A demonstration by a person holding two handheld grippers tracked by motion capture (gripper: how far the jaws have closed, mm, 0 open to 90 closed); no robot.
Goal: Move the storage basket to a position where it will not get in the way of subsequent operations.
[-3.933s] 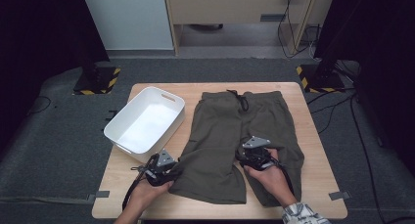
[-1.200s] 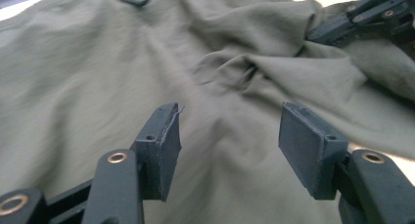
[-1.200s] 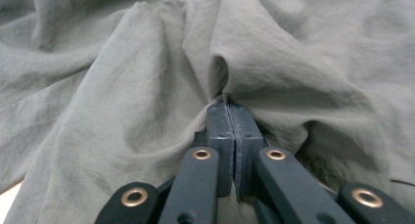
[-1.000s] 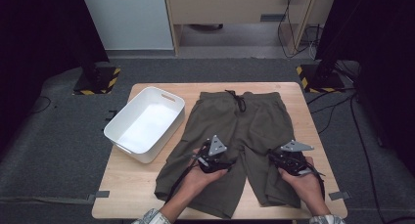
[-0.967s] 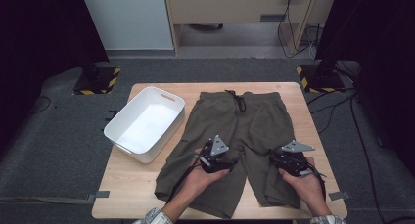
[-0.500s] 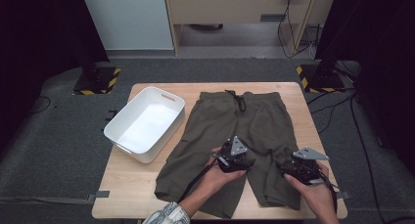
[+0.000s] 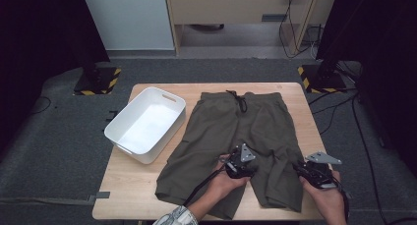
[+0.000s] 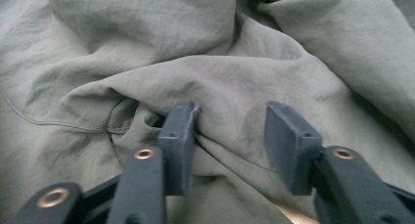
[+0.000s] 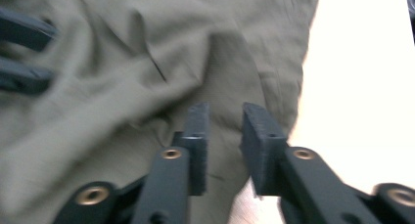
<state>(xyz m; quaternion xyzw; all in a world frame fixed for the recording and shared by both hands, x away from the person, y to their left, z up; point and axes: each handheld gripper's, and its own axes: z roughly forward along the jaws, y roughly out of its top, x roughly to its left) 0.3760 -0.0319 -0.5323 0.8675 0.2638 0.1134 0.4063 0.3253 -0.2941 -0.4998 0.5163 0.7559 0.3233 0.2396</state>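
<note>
Left of the olive shorts (image 7: pixel 236 131), touching their edge, we see a white plastic bin (image 7: pixel 129 142) sitting on the wooden table (image 7: pixel 133 190); nothing shows inside it, and we read no label or writing on it or on the shorts. We find the shorts spread flat, waistband and drawstring (image 7: pixel 240 101) farthest from us. Our left gripper (image 7: pixel 239 162) sits at the crotch of the shorts, its jaws just closing, a fold of fabric between them but not yet pinched. Our right gripper (image 7: pixel 314 172), at the right leg's outer hem, has also been closing, a narrow gap remaining over cloth.
</note>
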